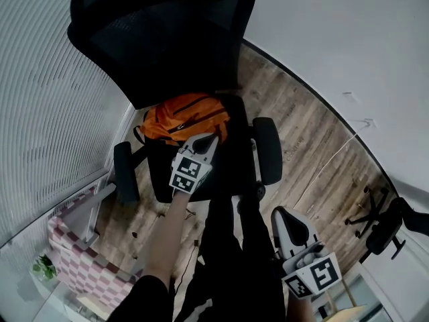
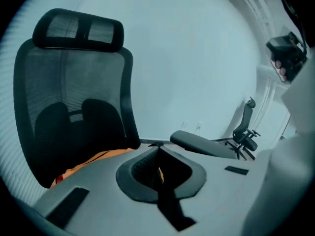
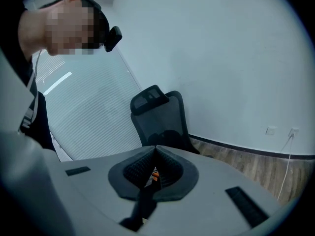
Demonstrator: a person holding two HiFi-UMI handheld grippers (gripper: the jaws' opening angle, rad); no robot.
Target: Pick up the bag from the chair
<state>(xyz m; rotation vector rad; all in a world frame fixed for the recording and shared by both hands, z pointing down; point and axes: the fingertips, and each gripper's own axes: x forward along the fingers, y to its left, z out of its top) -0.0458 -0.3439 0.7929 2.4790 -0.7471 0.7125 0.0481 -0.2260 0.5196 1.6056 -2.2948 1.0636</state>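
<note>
An orange bag (image 1: pixel 186 117) lies on the seat of a black mesh office chair (image 1: pixel 167 39), against its backrest. My left gripper (image 1: pixel 208 139) hovers at the bag's right front edge, jaws shut with the tips meeting; whether it touches the bag is unclear. In the left gripper view the gripper (image 2: pixel 156 144) points over the seat, with the bag (image 2: pixel 93 159) low at the left below the backrest (image 2: pixel 69 102). My right gripper (image 1: pixel 281 212) hangs low beside the person's leg, away from the chair. Seen in its own view, the right gripper (image 3: pixel 156 147) is shut and empty, aimed toward the chair (image 3: pixel 158 116).
The chair's armrests (image 1: pixel 268 149) flank the seat. A second office chair (image 1: pixel 383 224) stands at the right on the wood floor, and a cable (image 1: pixel 328 161) runs across it. A ribbed glass wall (image 1: pixel 47 99) is close on the left, with a pink checkered object (image 1: pixel 87 260) below.
</note>
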